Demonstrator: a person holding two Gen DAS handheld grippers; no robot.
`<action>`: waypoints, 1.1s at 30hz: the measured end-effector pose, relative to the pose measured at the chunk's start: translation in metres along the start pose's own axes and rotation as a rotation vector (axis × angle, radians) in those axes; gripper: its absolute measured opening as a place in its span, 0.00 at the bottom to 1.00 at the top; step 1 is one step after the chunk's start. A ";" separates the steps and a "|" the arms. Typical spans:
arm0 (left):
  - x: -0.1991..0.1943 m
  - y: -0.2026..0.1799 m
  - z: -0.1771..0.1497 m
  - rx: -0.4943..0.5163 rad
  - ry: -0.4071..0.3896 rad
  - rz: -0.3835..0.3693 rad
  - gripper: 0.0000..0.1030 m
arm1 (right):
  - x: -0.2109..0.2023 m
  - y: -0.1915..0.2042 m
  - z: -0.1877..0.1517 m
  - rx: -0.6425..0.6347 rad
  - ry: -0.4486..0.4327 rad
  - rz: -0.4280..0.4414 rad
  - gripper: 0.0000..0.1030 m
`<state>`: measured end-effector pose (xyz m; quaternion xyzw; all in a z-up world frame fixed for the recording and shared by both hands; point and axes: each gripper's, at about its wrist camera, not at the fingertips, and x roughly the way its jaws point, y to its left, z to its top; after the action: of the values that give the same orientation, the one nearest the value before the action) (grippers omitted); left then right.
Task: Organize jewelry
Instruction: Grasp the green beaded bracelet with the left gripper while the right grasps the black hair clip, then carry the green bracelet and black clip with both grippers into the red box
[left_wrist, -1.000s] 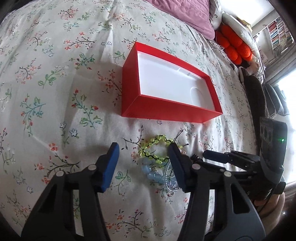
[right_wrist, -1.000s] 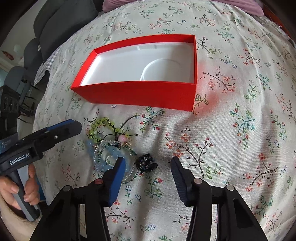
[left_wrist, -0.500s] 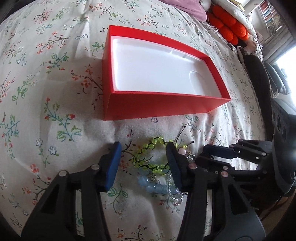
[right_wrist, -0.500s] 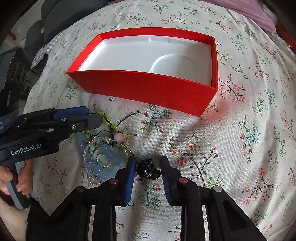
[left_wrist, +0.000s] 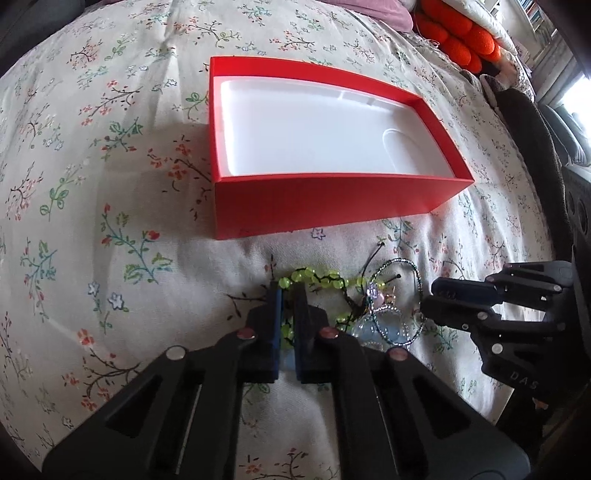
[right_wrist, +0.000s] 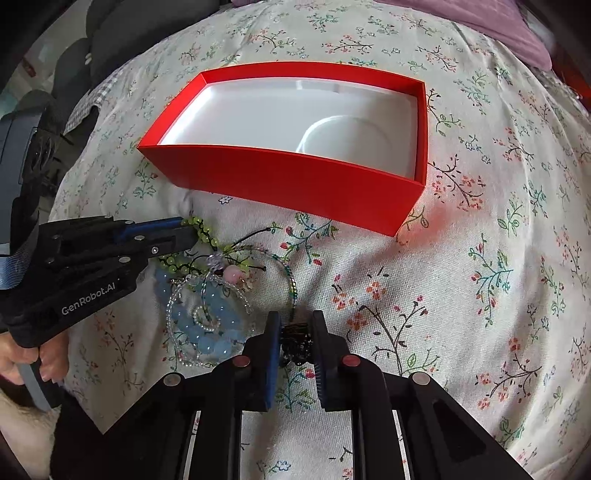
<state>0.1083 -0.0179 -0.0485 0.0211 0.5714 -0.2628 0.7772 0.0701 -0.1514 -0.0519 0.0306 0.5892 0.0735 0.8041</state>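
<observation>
A red box (left_wrist: 325, 205) with a white empty inside lies open on the flowered bedspread; it also shows in the right wrist view (right_wrist: 295, 177). Just in front of it lies a tangle of jewelry. My left gripper (left_wrist: 287, 295) is shut on the yellow-green bead bracelet (left_wrist: 325, 278), also seen in the right wrist view (right_wrist: 195, 225). My right gripper (right_wrist: 294, 325) is shut on a small black beaded piece (right_wrist: 295, 345). A light blue bead bracelet (right_wrist: 210, 332) and clear bead strands (right_wrist: 173, 306) lie between the two grippers.
The flowered bedspread (left_wrist: 110, 184) covers the whole surface. Orange cushions (left_wrist: 461, 33) and a mauve pillow (right_wrist: 517, 29) lie beyond the box. A dark chair (right_wrist: 110, 33) stands off the bed's left edge. A thin teal bead strand (right_wrist: 291, 280) lies by the right gripper.
Both grippers have closed: the left on the yellow-green bracelet, the right on the black piece. Both moved forward, closer to the jewelry and box.
</observation>
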 end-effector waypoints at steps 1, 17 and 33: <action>-0.002 0.000 -0.002 0.000 -0.001 -0.003 0.06 | -0.002 -0.002 -0.002 0.001 -0.001 0.003 0.16; -0.052 -0.006 -0.003 -0.028 -0.124 -0.023 0.06 | -0.039 -0.016 -0.015 0.028 -0.072 0.030 0.16; -0.108 -0.032 0.026 -0.039 -0.340 -0.089 0.06 | -0.083 -0.019 0.004 0.137 -0.213 0.102 0.16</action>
<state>0.0952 -0.0123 0.0664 -0.0642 0.4370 -0.2856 0.8505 0.0507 -0.1832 0.0248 0.1227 0.5017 0.0702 0.8534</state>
